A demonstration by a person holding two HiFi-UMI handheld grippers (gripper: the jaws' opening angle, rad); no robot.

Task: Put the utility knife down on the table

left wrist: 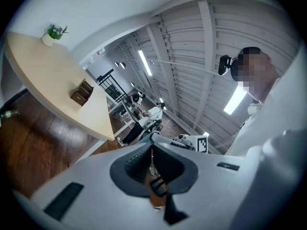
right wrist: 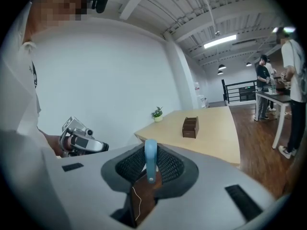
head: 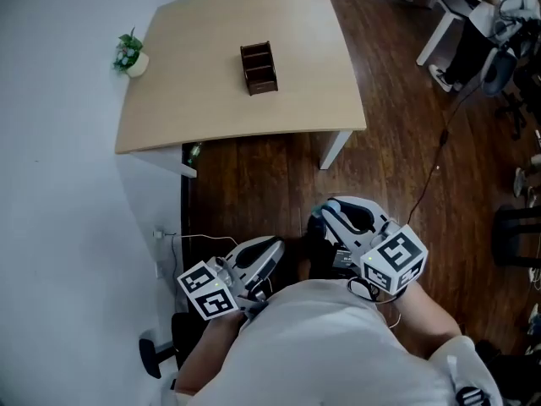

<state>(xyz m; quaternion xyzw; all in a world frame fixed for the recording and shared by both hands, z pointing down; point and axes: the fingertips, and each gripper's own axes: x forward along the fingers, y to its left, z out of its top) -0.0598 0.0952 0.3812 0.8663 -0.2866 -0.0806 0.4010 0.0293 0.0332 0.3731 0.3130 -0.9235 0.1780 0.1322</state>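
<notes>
Well short of the bench [head: 221, 100], I've got both tools held close to my body over the wood floor. Right tool [right wrist: 149, 172] is part-closed, clamped on the blue utility knife [right wrist: 150, 153], which stands upright between the pads with its end poking past them. I'd say that's a firm grip for carrying. Left tool [left wrist: 152, 155] is closed, with nothing in it. Knife isn't over the bench yet; wooden organizer [head: 258, 68] sits mid-bench.

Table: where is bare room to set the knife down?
The table is mostly bare: the near strip before the organizer, the right side past it, the stretch between it and the plant. Nothing crowded.
</notes>
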